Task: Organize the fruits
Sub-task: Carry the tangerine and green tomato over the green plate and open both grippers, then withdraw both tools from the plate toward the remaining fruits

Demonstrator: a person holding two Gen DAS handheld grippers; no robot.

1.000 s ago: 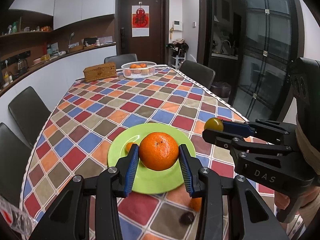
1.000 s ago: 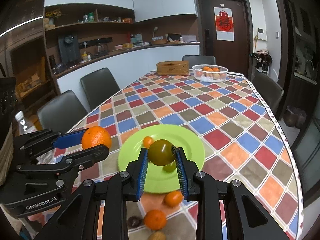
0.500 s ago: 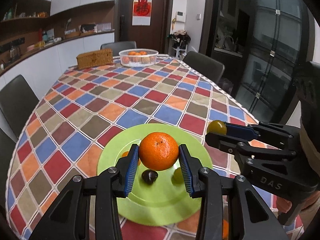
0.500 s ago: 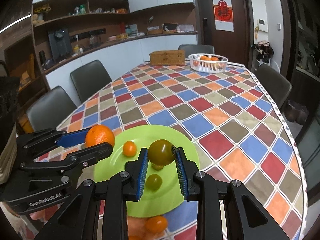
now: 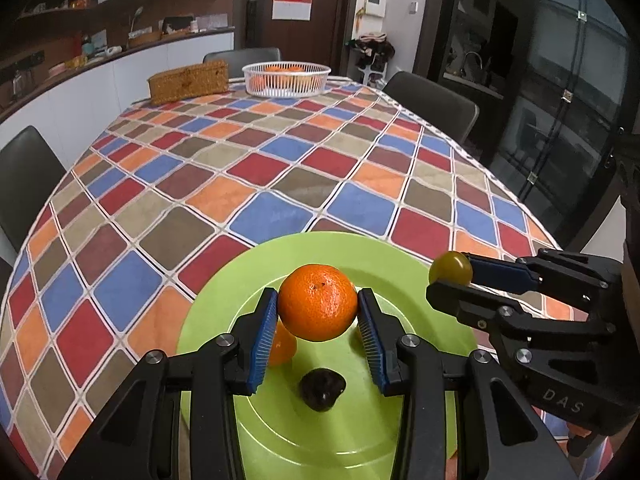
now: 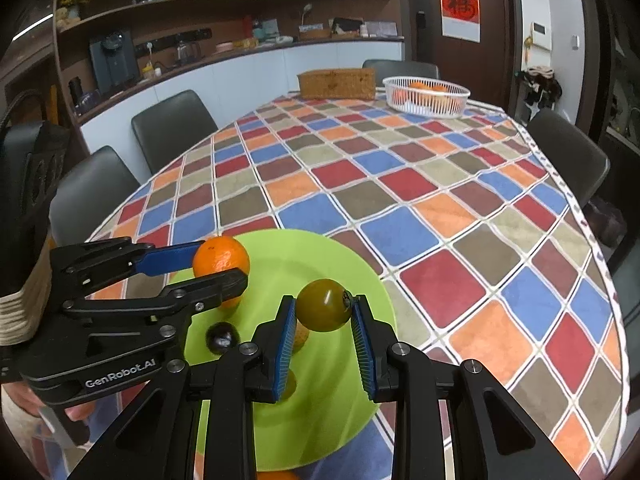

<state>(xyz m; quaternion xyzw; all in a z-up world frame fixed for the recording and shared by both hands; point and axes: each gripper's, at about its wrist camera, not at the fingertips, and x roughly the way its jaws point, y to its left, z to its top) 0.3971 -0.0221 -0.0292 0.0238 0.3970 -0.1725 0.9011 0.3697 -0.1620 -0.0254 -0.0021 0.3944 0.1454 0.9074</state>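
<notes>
Hiding behind mandarin point(image 5: 317, 307): smaller fruit point(image 5: 282, 347)

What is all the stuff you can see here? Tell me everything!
mandarin: one, orange, held above the plate by the left gripper
round fruit: one, olive green, held above the plate by the right gripper
plate: one, lime green, near end of the table
small orange fruit: one, on the plate
dark fruit: one, blackish, on the plate
tablecloth: one, many-coloured diamonds, over the table
white basket: one, holding orange fruit, far end
wicker box: one, brown, beside the basket
chairs: several, dark, around the table
left gripper: one, black, blue fingers
right gripper: one, black, blue fingers
</notes>
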